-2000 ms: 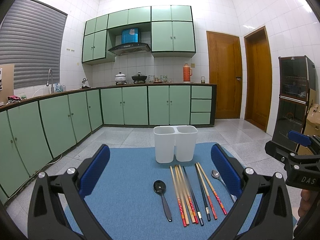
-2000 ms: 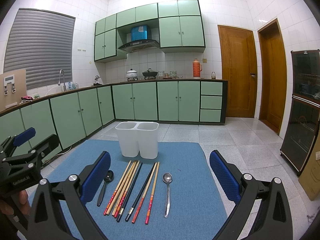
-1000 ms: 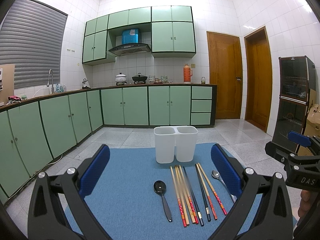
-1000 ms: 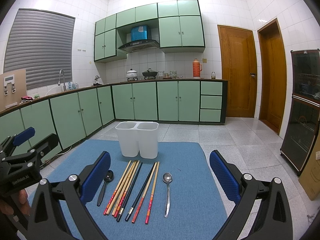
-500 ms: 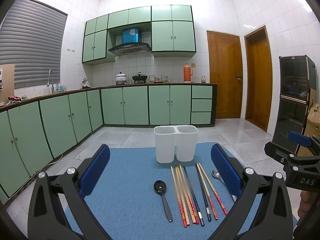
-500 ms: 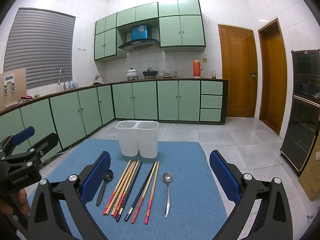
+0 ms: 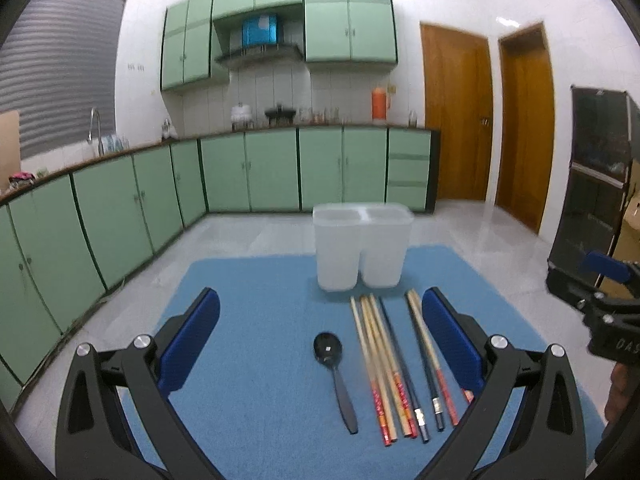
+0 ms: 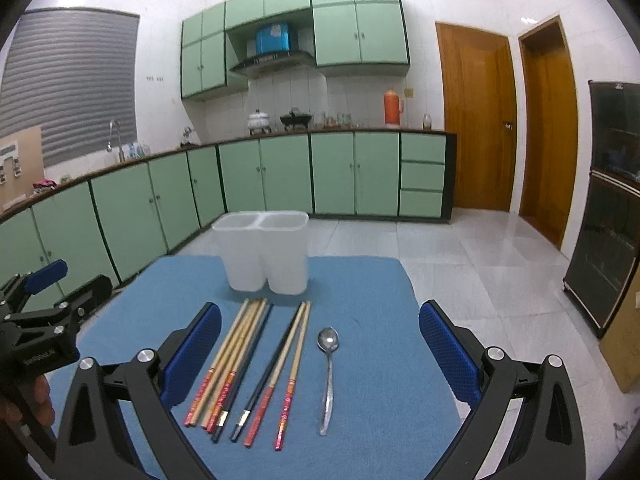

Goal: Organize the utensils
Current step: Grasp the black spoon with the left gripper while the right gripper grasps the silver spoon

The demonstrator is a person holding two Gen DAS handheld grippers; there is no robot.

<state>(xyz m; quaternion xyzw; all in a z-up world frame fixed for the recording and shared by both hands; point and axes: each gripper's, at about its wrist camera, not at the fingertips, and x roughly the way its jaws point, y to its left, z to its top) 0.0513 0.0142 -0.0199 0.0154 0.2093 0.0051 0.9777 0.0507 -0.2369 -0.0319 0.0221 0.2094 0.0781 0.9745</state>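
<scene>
**Two open grippers, nothing picked up yet**

Two grippers hover low over the blue mat (image 8: 372,420) that covers the tabletop, neither holding anything. Nearest the lens, the left gripper (image 7: 320,340) has its jaws spread wide, and the right gripper (image 8: 320,344) likewise stands wide open.

Just beyond them the utensils lie in a row, handles toward the cameras: a black spoon (image 7: 334,376) at the left end, a tight bundle of chopsticks (image 8: 236,356), a second looser pair (image 8: 280,368), then a metal spoon (image 8: 328,376) at the right end. Farther back stands the white two-compartment holder (image 8: 264,252), upright, and no utensil shows above its rim.

Risks, as I judge them: the chopsticks in the bundle touch one another, so closing on one may drag or roll its neighbours out of line. The thin sticks and flat spoon handles sit right on the soft mat, so the jaws could snag the fabric or slip off. The holder looks light; a long utensil dropped in at a slant might tip it.
</scene>
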